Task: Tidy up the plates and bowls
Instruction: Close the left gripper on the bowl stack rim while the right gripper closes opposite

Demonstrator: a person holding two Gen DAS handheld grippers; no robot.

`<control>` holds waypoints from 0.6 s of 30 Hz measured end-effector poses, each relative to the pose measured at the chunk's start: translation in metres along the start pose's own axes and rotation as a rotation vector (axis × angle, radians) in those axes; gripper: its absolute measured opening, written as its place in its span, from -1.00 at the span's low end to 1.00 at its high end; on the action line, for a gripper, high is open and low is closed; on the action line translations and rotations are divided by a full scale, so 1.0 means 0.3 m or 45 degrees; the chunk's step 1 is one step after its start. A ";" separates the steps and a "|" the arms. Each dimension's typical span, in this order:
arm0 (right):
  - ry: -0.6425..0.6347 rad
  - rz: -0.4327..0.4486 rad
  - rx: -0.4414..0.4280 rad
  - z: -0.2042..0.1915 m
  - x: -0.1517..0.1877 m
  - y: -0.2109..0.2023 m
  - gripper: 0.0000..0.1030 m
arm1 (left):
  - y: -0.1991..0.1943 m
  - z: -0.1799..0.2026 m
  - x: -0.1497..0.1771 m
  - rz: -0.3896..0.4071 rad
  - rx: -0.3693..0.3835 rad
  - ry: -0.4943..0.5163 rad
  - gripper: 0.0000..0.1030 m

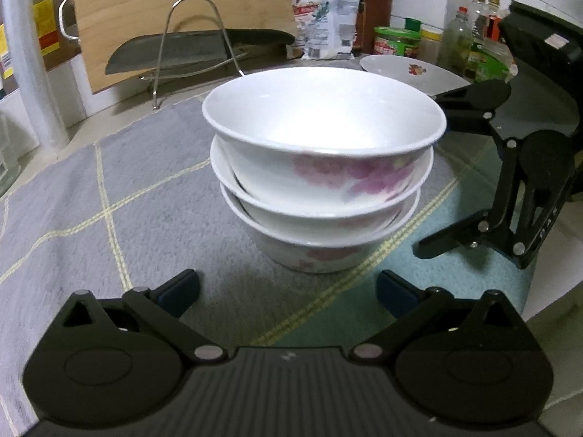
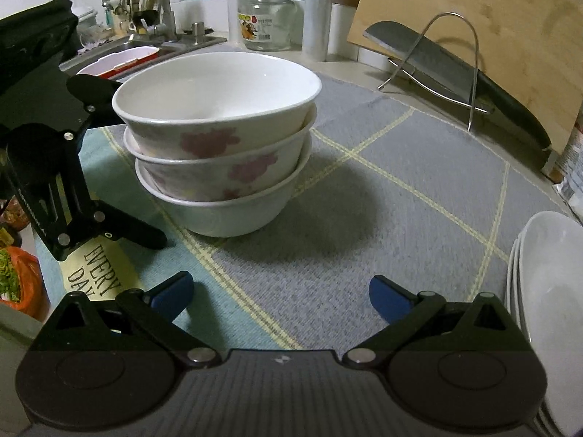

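Observation:
Three white bowls with pink flowers [image 1: 324, 167] stand nested in one stack on the grey checked mat [image 1: 109, 196]; the stack also shows in the right wrist view [image 2: 218, 142]. My left gripper [image 1: 288, 291] is open and empty, just short of the stack's base. My right gripper [image 2: 280, 293] is open and empty, a little back from the stack, with white stacked plates [image 2: 546, 291] at its right. The same plates [image 1: 408, 73] show behind the bowls in the left wrist view. Each gripper appears in the other's view, beside the stack.
A wire rack [image 1: 196, 47] holds a cleaver [image 1: 204, 47] in front of a wooden cutting board [image 1: 182, 11] at the back. Bottles, jars and packets [image 1: 397, 40] line the wall. A sink with a dish [image 2: 120, 60] and a glass jar [image 2: 266, 18] lie beyond the bowls.

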State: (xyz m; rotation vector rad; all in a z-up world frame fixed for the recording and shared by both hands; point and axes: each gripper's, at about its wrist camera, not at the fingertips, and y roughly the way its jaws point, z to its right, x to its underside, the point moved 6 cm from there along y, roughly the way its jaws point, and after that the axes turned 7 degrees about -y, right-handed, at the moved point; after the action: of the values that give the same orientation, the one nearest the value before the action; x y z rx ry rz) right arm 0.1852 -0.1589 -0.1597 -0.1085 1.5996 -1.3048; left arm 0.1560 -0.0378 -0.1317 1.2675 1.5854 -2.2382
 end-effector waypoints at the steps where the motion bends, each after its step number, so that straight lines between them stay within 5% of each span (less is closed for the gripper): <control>1: 0.001 -0.005 0.000 0.003 -0.005 0.006 1.00 | 0.004 -0.001 -0.004 0.005 0.012 0.012 1.00; 18: -0.229 -0.049 -0.133 0.001 -0.112 0.061 1.00 | 0.016 -0.030 -0.060 -0.070 0.255 0.304 0.91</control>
State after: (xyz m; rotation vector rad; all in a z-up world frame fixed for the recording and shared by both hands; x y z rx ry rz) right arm 0.2103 -0.1308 -0.1525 -0.3140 1.5172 -1.2049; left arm 0.1752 -0.0387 -0.1239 1.6167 1.5154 -2.4073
